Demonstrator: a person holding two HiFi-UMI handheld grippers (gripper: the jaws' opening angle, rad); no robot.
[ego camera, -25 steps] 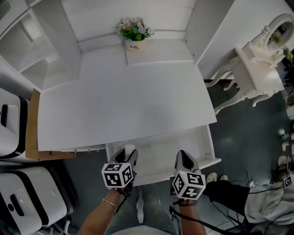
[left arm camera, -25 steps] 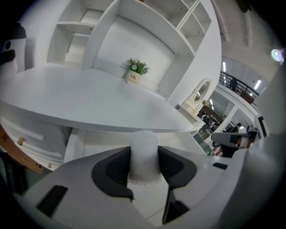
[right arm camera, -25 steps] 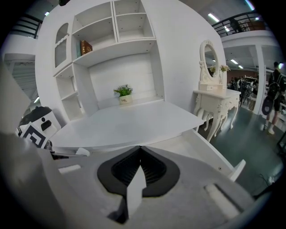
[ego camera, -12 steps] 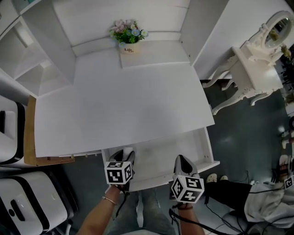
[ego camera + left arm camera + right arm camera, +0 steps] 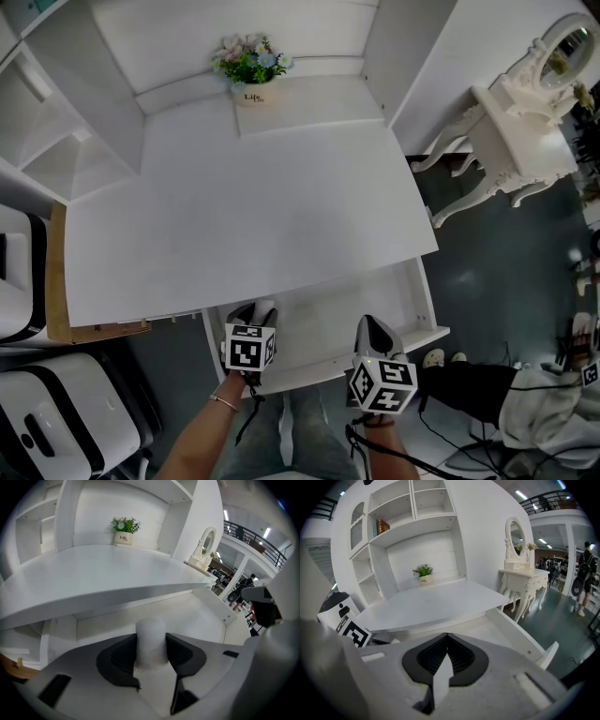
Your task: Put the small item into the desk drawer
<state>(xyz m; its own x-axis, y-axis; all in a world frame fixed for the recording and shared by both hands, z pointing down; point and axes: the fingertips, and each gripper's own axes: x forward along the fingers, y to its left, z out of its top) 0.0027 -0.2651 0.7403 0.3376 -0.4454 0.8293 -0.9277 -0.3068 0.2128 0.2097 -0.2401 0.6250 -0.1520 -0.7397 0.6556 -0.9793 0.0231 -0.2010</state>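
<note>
Left gripper (image 5: pixel 151 645) clamped on small white cylinder (image 5: pixel 150 629) over open white desk drawer (image 5: pixel 413 295), lower centre, right gripper (image 5: pixel 447 640) closed, empty.

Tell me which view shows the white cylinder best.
Left gripper view: the white cylinder stands upright, clamped between the left gripper's jaws. Head view shows only its top, past that gripper. Right gripper view doesn't show it.

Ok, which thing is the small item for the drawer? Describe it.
Find the white desk with its drawer pulled open at the front. Over the drawer's left end are the left tongs, shut on the small item: a stubby white cylinder poking out between them. The right tongs beside them are shut and empty.
</note>
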